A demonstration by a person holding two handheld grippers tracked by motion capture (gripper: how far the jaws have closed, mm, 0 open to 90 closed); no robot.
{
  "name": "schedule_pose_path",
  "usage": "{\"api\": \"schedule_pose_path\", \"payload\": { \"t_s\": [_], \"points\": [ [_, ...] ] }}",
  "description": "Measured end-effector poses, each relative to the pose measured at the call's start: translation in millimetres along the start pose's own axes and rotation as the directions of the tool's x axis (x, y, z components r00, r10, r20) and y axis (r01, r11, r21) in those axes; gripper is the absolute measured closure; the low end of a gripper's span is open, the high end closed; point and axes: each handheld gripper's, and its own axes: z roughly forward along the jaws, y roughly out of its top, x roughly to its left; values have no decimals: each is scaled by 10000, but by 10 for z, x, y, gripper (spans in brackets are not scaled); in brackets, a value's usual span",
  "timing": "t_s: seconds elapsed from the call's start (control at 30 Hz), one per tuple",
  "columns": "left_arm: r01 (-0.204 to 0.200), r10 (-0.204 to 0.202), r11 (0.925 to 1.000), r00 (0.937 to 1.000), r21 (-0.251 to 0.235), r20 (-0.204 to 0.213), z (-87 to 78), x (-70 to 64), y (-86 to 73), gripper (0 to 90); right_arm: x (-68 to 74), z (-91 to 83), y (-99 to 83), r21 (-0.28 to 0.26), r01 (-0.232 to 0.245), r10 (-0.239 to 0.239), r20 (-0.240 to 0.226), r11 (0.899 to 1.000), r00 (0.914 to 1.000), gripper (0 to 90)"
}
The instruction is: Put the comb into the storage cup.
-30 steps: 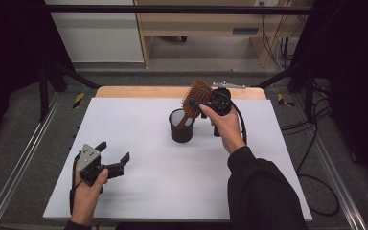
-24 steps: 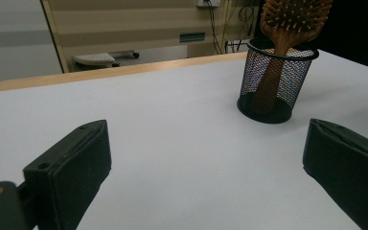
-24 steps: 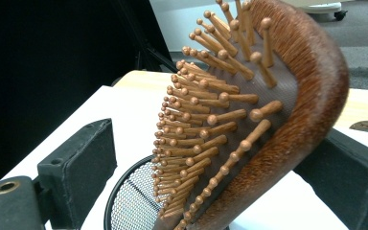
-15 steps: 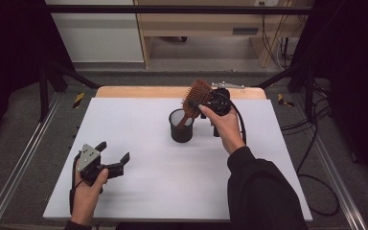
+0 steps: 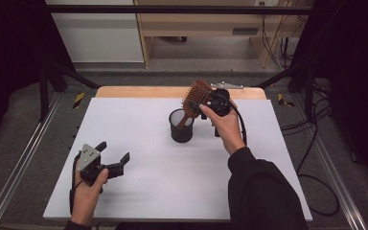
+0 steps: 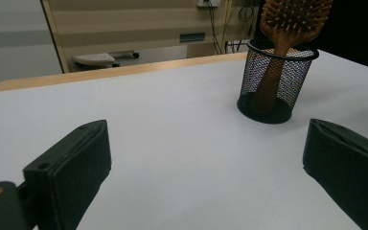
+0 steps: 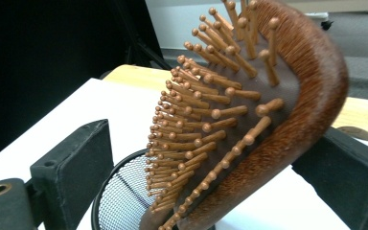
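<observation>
While the right gripper (image 5: 210, 103) fingers are standing apart around the brown wooden bristle hairbrush (image 5: 195, 99), nothing has shifted: its handle is sitting in the black mesh cup (image 5: 181, 126) near the desk's (image 5: 124, 115) far edge; left gripper (image 5: 106, 160) fingers are idling apart.

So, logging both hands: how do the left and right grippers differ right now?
The left gripper sits low at the table's near left, empty; the right gripper is raised at the mesh cup, its jaws either side of the hairbrush head. Both have their jaws apart.
</observation>
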Motion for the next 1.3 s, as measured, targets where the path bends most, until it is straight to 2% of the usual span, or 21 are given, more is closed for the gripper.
{"api": "schedule_pose_path", "payload": {
  "t_s": [0.6,1.3],
  "points": [
    [11,-11,10000,10000,13,52,6,-7,-2,28,-101,-149,31,-717,-175,174,-16,9973,9998,71],
    [3,-3,10000,10000,16,47,6,-7,-2,27,-206,-309,52,-1231,-67,118,401,9924,9991,76]
  ]
}}
